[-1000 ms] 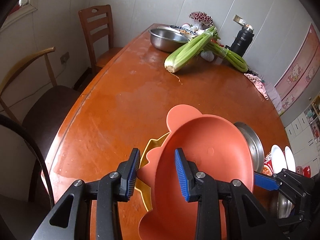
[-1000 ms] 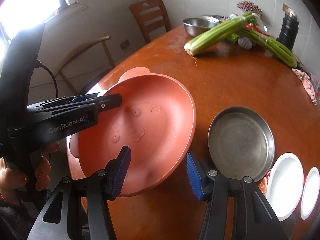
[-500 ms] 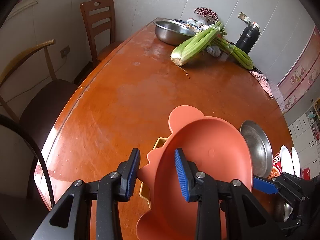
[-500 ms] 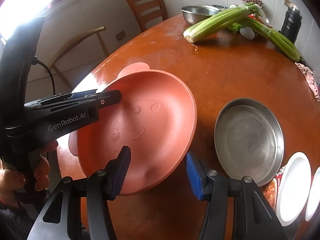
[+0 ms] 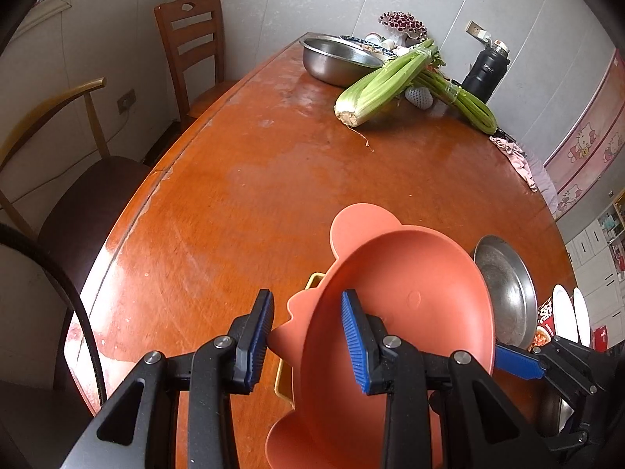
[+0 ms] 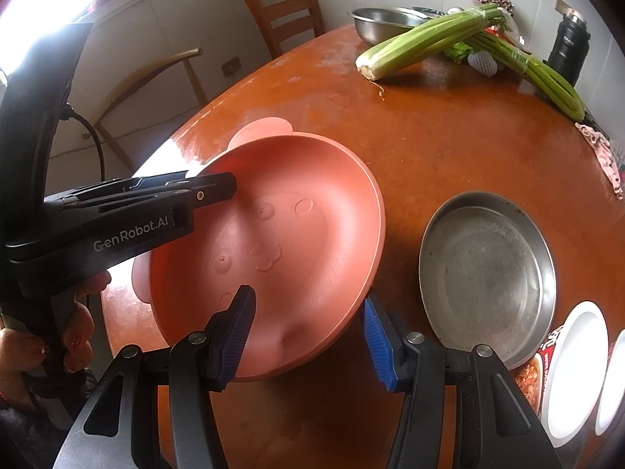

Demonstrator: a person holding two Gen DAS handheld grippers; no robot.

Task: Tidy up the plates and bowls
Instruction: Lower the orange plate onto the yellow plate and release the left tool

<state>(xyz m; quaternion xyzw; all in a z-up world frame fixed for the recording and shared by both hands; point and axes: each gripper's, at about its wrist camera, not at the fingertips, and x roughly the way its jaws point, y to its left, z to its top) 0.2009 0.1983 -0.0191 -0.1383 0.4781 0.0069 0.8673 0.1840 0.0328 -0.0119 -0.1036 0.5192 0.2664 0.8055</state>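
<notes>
- My left gripper (image 5: 306, 336) had its jaws apart, one blue pad on each side of the left rim of the salmon-pink bear-face plate (image 6: 273, 242). The right pad lay inside the plate and the left pad outside, with a gap that I could see between the left pad and the rim, so I would not call it a firm hold.
- In the right wrist view the left gripper (image 6: 218, 189) reached over the plate's left edge, and the bare hand (image 6: 78, 320) held its black handle.
- My right gripper (image 6: 308, 330) was wide open around the near right rim of the same plate. The left pad was over the inside of the plate and the right pad was outside, at the edge. I cannot tell if either pad touched it.
- The plate was tilted, its right side higher, and it had round ears on the rim.
- Under it I saw in the left wrist view a second salmon-pink plate (image 5: 289, 314) and a yellow plate (image 5: 314, 279), only edges of them showing.
- All of this was at the near part of the orange-brown wooden table (image 5: 250, 195).
- Just to the right of the pink plate a shallow steel pan (image 6: 488, 273) lay flat on the table, and further right were two white dishes (image 6: 574, 371).
- At the far end lay a celery bunch (image 5: 383, 82), a steel bowl (image 5: 336, 58) and a black flask (image 5: 486, 74).
</notes>
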